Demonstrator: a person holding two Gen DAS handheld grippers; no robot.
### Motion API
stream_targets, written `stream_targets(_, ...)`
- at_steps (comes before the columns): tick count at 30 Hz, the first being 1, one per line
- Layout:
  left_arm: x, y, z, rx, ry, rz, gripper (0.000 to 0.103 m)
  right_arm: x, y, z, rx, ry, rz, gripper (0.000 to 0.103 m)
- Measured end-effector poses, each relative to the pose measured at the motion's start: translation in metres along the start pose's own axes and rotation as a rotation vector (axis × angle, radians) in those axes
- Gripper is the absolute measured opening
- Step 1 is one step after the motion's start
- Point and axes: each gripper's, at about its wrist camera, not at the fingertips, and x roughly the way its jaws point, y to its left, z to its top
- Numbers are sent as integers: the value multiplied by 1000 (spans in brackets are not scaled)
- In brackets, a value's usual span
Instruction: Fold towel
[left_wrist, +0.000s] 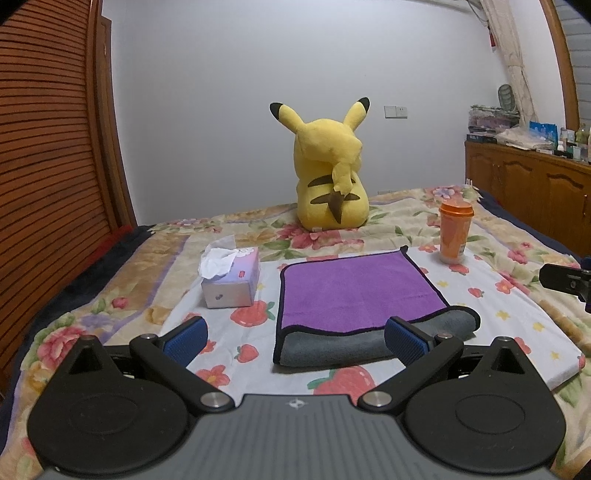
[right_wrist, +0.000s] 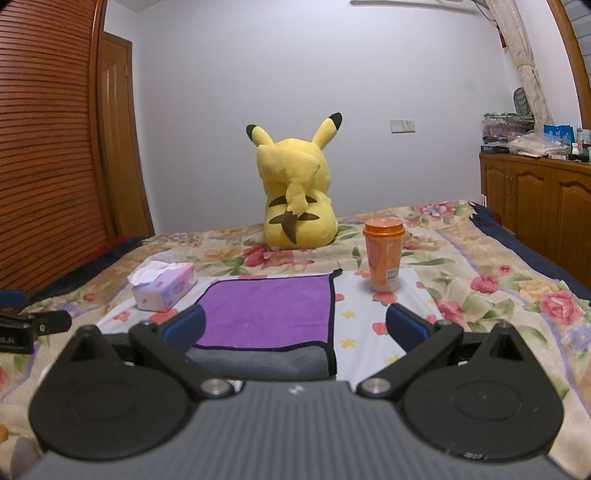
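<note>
On the bed (left_wrist: 424, 221), over a white strawberry-print cloth (left_wrist: 258, 343) spread across the flowered cover, the towel (left_wrist: 354, 291) lies flat in front of me. Its purple face is up, and along the near edge the grey underside shows as a rolled-over band, with a dark trim running round the border.

My left tongs (left_wrist: 295, 338) stand wide apart and hold nothing. Their blue pads (left_wrist: 404, 341) sit low over the near edge of the towel; the right-hand pad overlaps the grey band in view, but I cannot tell whether it touches. The left-hand pad is off the towel, over the strawberry cloth.

My right tongs (right_wrist: 295, 326) are likewise spread wide and hold nothing. They straddle the towel's near right corner: one pad sits over the purple and grey part, the other over the bare printed cloth to the right.

Left of the towel stands a tissue box (left_wrist: 231, 282) with a tissue sticking up out of it, near but apart from the towel. Beyond the towel's far right corner an orange lidded cup (left_wrist: 455, 232) stands upright. Farther back a yellow plush toy (left_wrist: 330, 177) sits with its back to me, against the pale wall.
</note>
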Motion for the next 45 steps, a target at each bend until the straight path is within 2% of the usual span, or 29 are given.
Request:
stream_targets(22, 52, 3, 6, 65, 162, -34, 100, 46, -1, -2, -78, 150, 21, 103)
stream_targets(26, 65, 8, 7, 57, 201, -30, 100, 56, -1, -4, -100, 172, 21, 100)
stream_targets(28, 71, 12, 7, 52, 213, -29, 100, 63, -2, -6, -114, 192, 15, 95)
stream_targets(34, 94, 19, 8, 47, 267, -20, 100, 80, -6, -10, -108, 234, 19, 95)
stream_targets(41, 116, 29, 9, -18, 306, -79, 100, 92, -7, -13, -97, 271, 34, 95)
stream_targets(45, 126, 29, 11, 4, 306, -69, 100, 101, -7, -14, -95, 284, 38, 95)
